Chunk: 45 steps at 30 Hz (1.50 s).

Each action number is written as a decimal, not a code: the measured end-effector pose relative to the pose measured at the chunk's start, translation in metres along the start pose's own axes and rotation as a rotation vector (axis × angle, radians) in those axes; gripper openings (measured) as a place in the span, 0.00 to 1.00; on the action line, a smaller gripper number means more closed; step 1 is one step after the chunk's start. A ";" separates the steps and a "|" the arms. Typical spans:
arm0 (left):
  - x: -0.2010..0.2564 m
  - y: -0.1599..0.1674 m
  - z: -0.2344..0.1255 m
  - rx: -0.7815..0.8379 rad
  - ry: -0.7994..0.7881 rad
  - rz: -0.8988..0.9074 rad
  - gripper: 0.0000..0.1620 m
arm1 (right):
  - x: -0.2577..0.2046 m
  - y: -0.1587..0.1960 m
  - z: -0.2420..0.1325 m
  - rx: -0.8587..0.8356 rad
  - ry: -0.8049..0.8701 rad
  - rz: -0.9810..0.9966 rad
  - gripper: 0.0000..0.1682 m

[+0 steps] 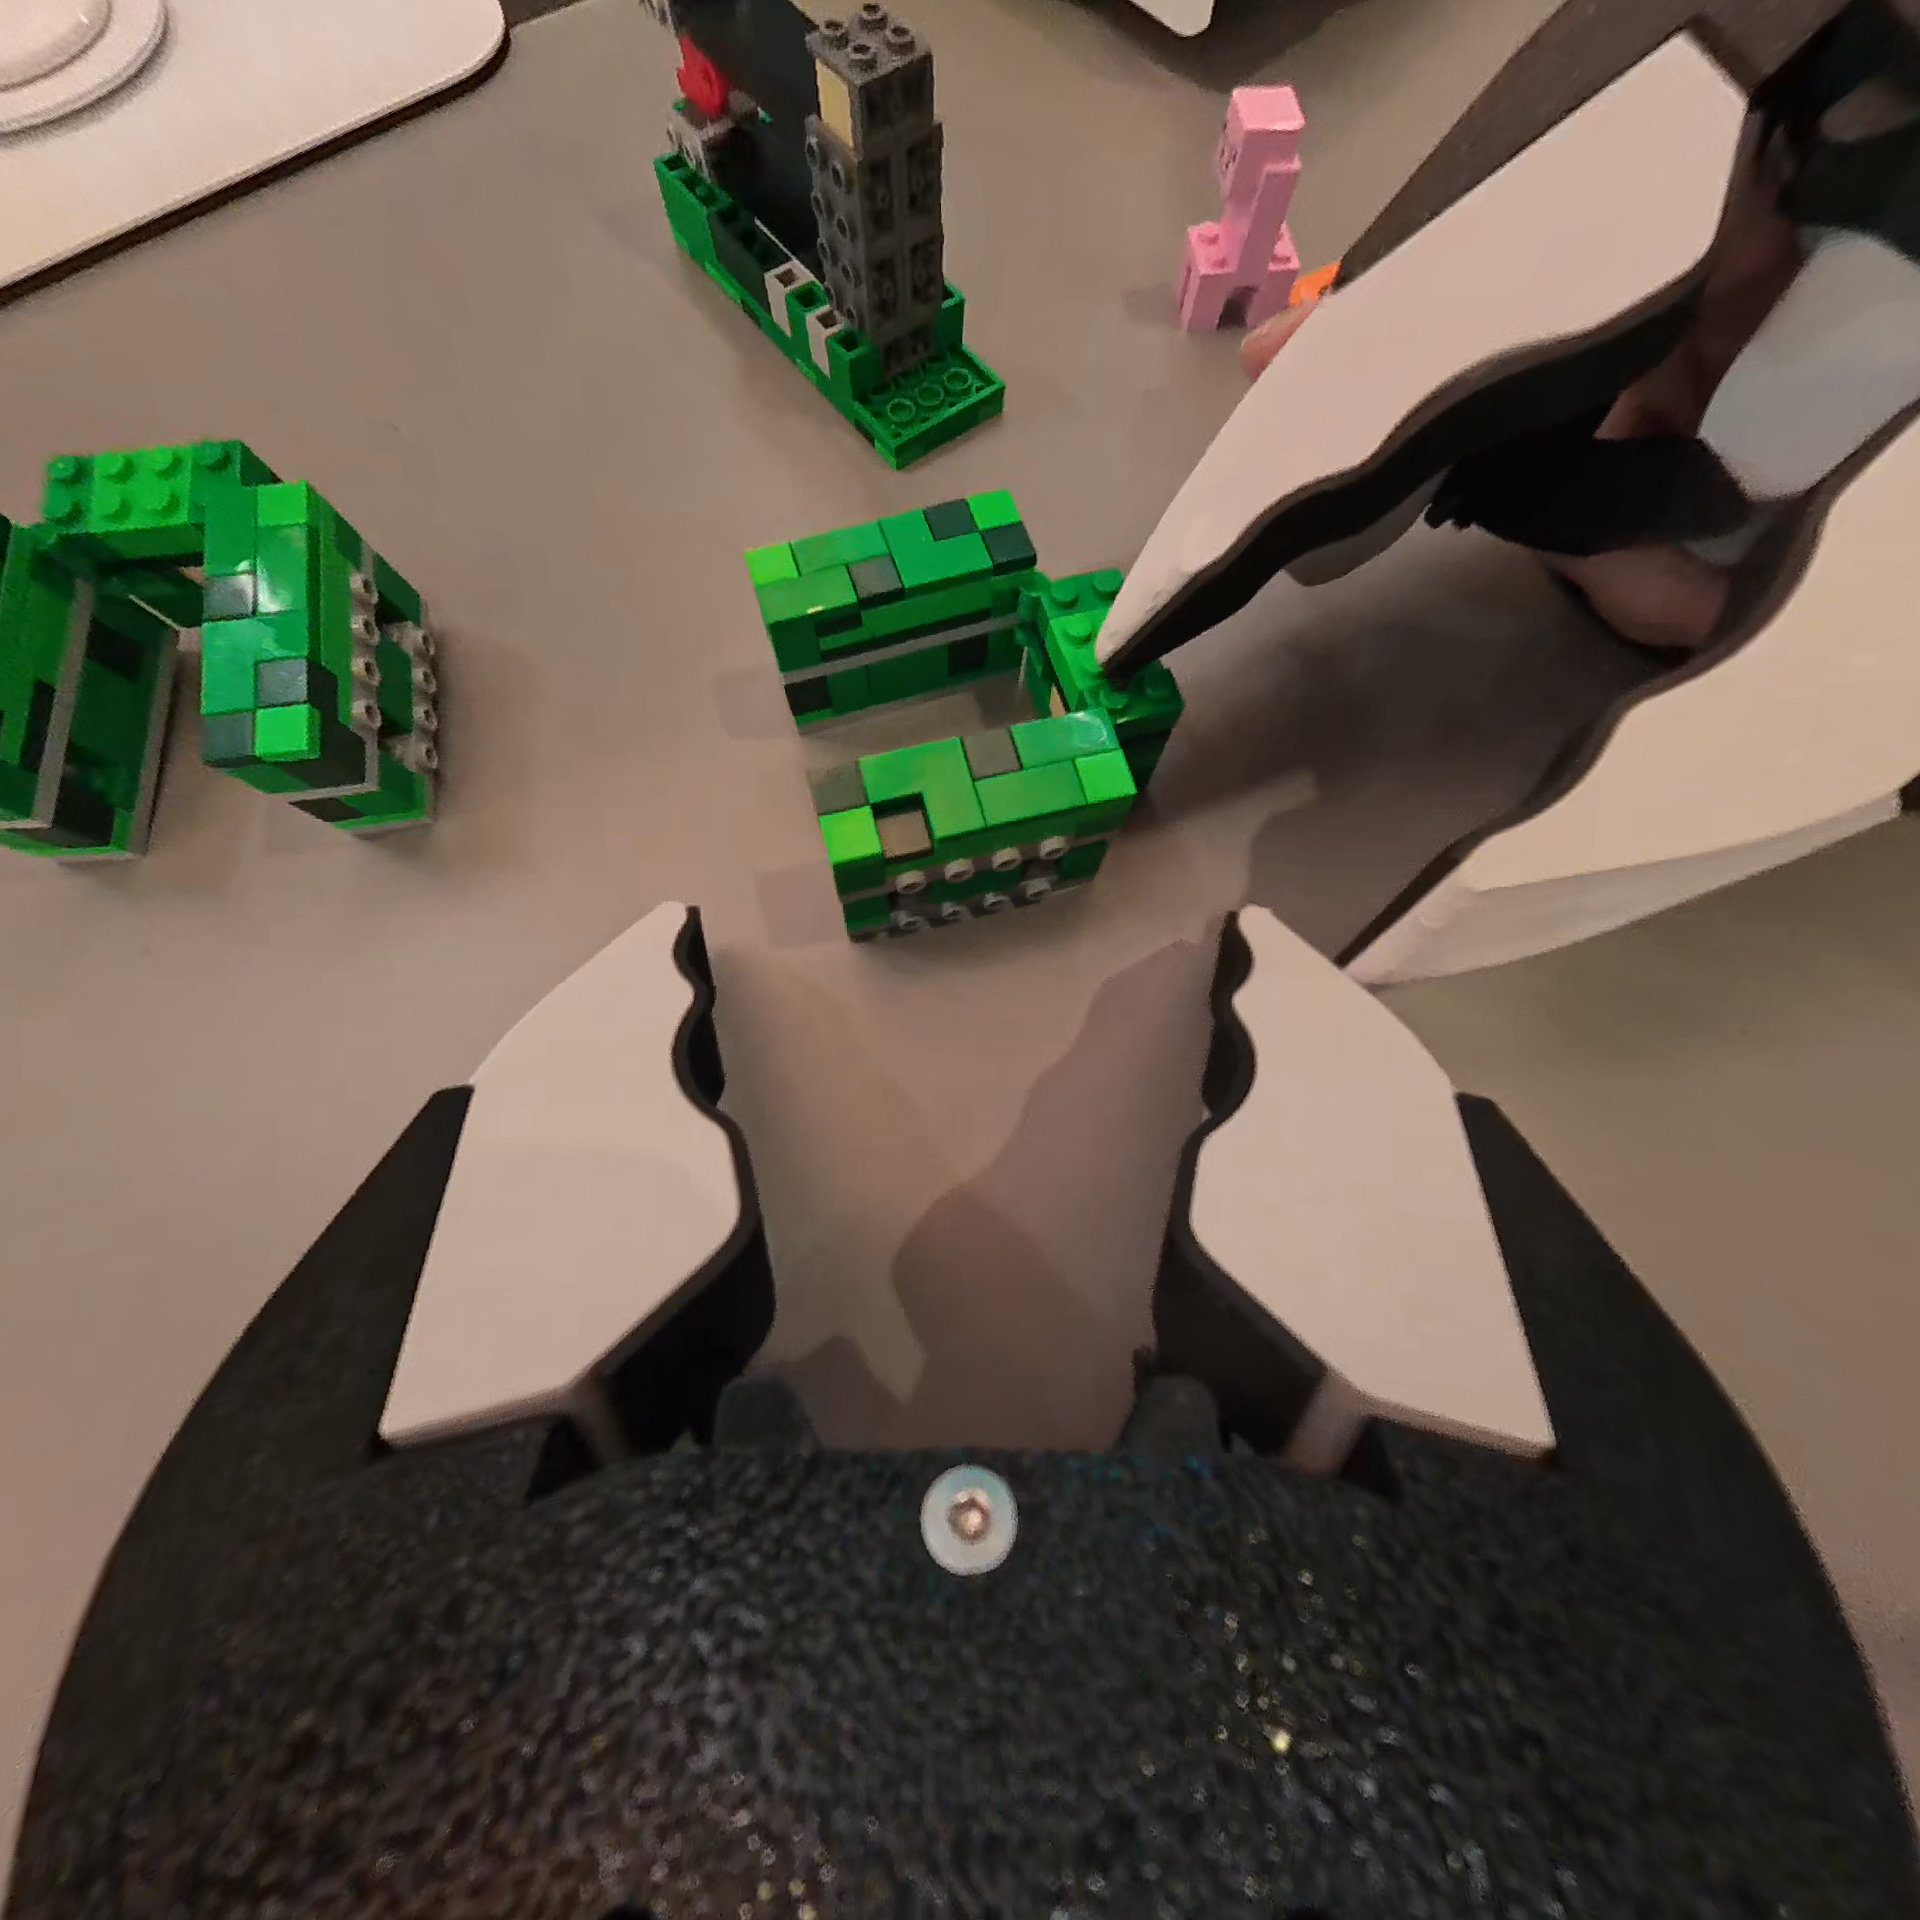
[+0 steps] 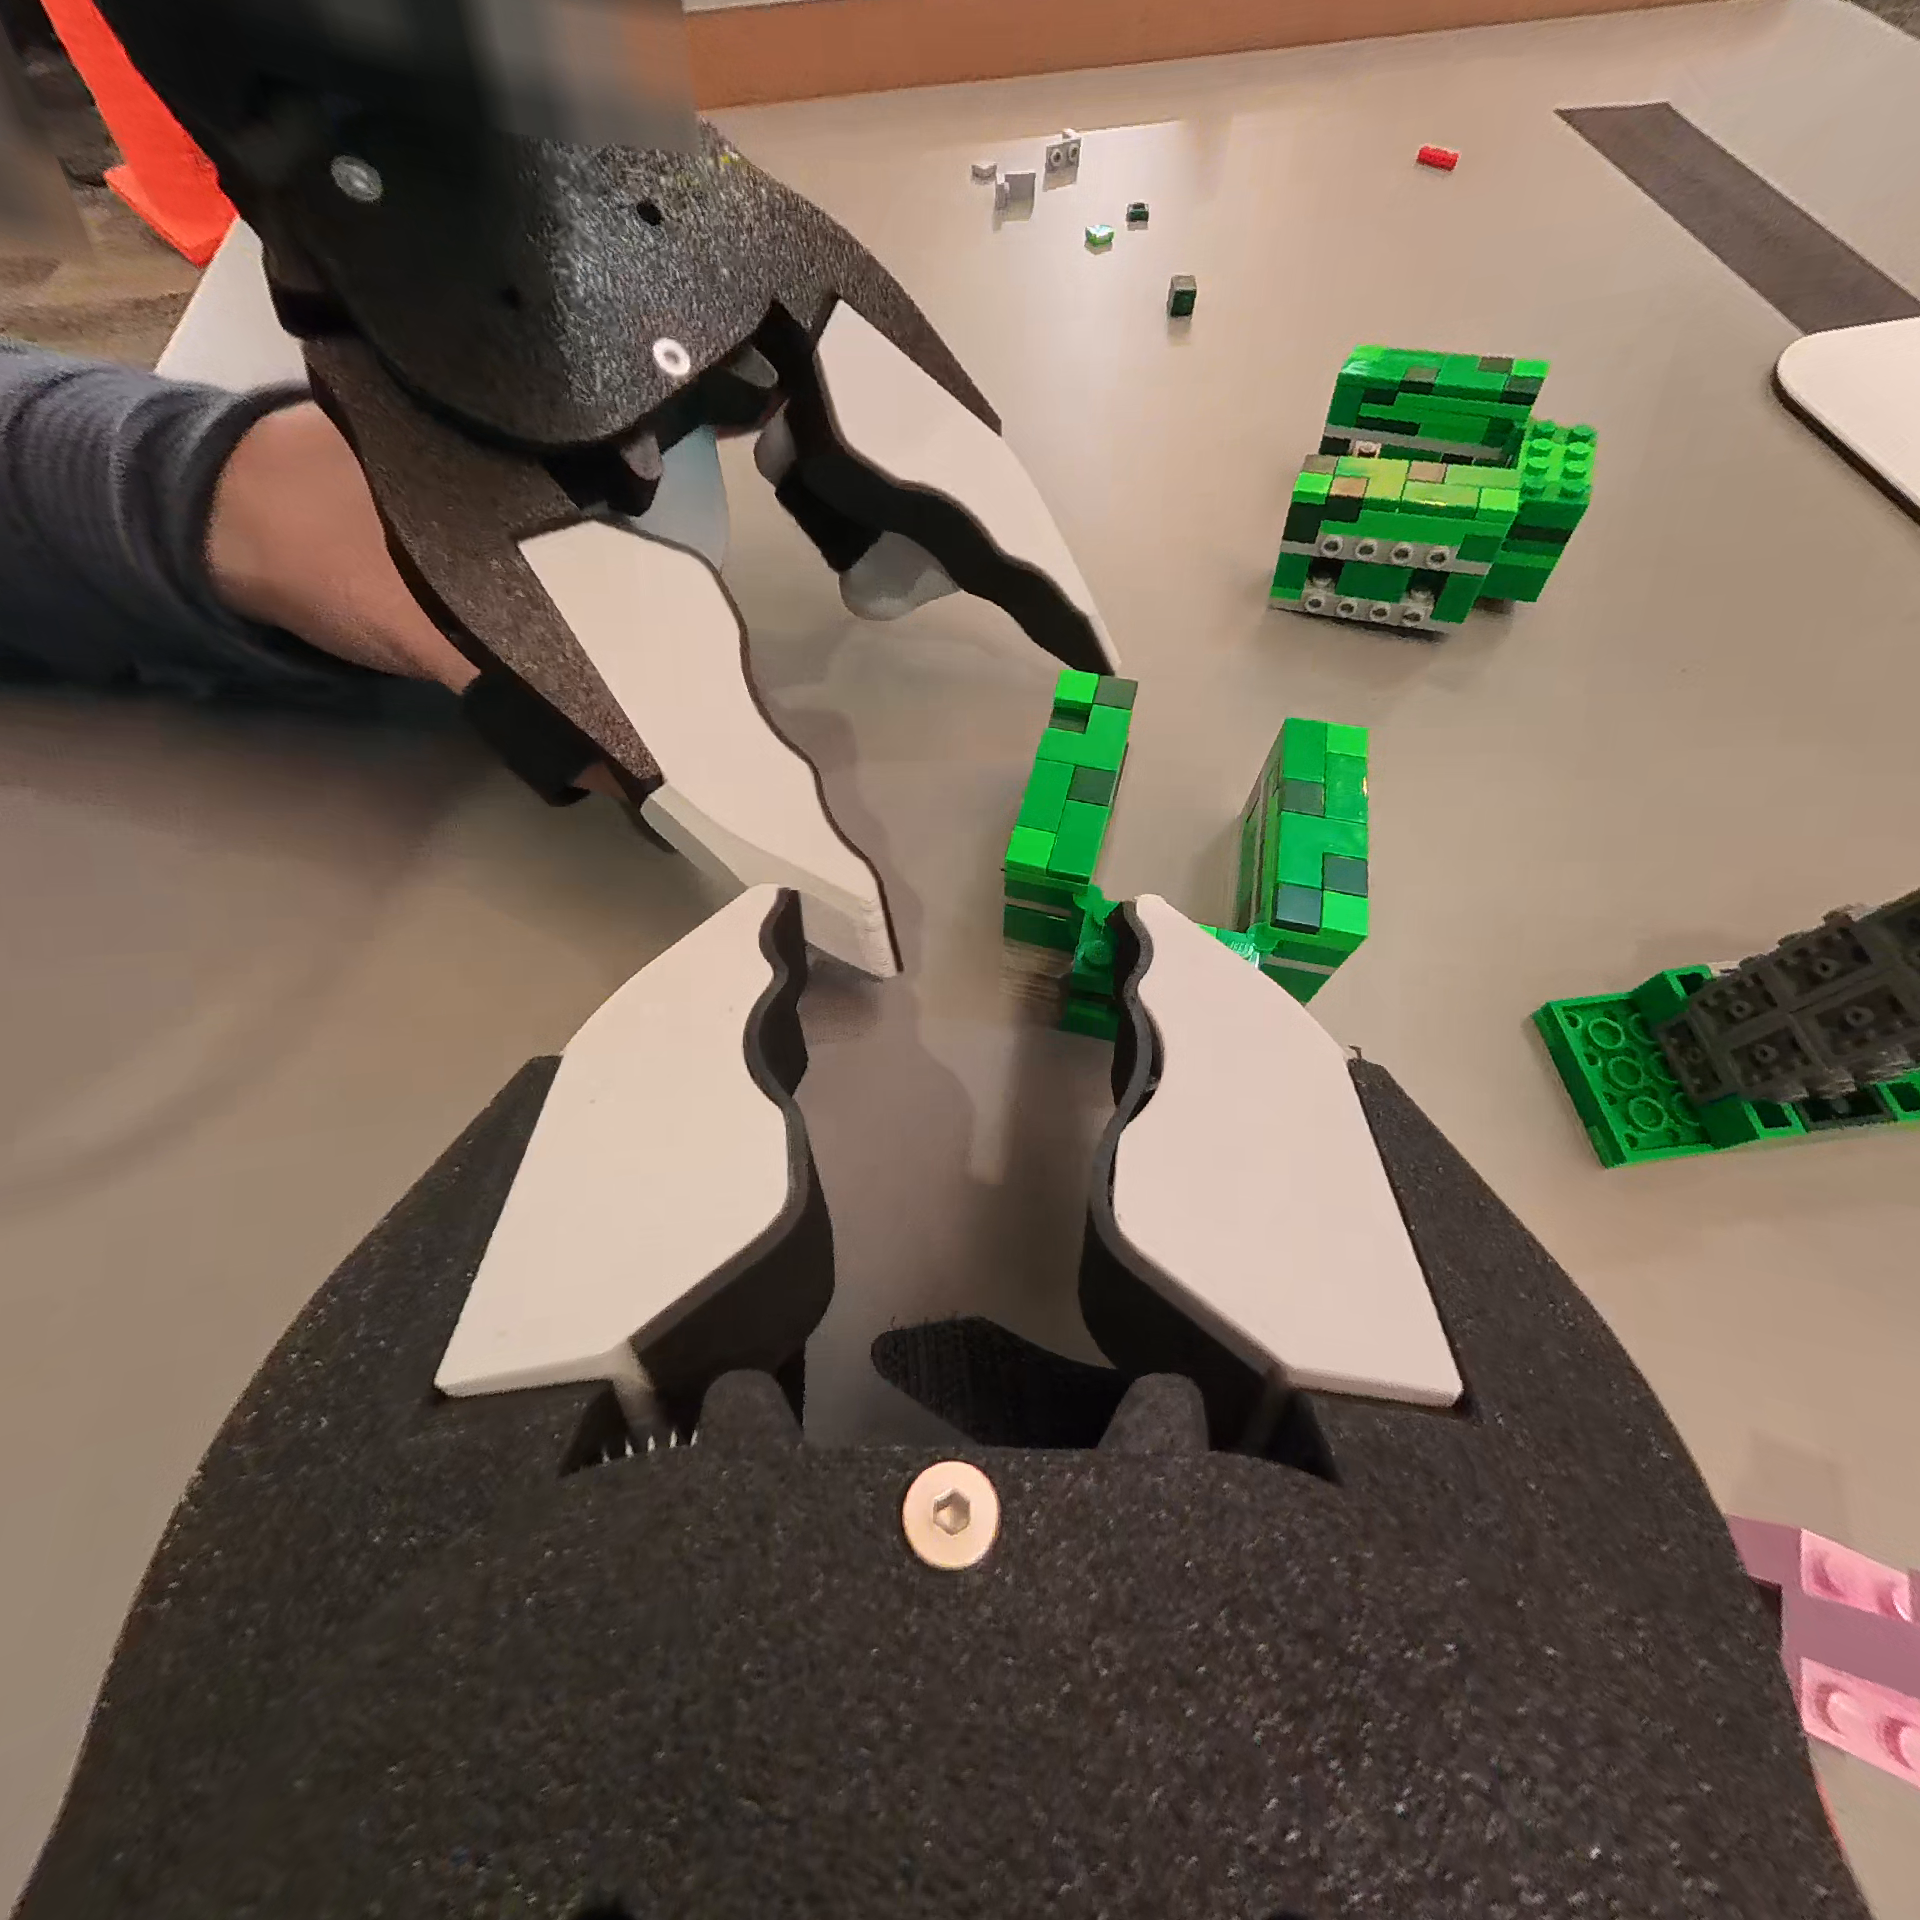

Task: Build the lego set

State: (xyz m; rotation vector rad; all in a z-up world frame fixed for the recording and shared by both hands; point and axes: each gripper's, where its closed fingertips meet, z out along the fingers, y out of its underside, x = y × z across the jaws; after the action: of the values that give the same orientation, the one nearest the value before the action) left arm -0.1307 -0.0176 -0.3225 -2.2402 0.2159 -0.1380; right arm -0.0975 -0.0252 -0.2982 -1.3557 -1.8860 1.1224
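A U-shaped green brick assembly [image 1: 935,623] lies on the grey table, with two tiled walls joined by a studded end. My left gripper [image 1: 961,935] is open and empty, just in front of it. My right gripper [image 1: 1231,810] comes in from the right, open, with one fingertip [image 1: 1117,644] touching the studded end. In the right wrist view, my right gripper [image 2: 961,914] is open, and its right fingertip [image 2: 1153,935] rests against the assembly [image 2: 1081,800]. The open left gripper [image 2: 994,812] hovers over the assembly's left wall.
A second green assembly [image 1: 260,644] lies to the left. A green base with a dark grey tower [image 1: 831,260] and a pink figure [image 1: 1242,218] stand behind. A white board [image 1: 208,104] sits at the far left. Loose small pieces [image 2: 1060,187] lie far off.
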 end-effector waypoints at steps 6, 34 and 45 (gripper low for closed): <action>0.000 -0.003 0.004 0.001 -0.029 -0.005 0.56 | -0.005 -0.012 -0.013 0.122 -0.061 0.015 0.36; -0.009 -0.003 0.012 -0.034 -0.088 0.013 0.40 | 0.033 -0.035 -0.057 0.451 0.114 0.092 0.30; -0.012 -0.003 0.013 -0.038 -0.049 0.000 0.33 | 0.034 -0.035 -0.057 0.454 0.109 0.099 0.30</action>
State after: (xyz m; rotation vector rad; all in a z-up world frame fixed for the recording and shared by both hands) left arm -0.1396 -0.0034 -0.3280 -2.2789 0.1933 -0.0796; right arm -0.0788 0.0193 -0.2405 -1.2279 -1.3882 1.3919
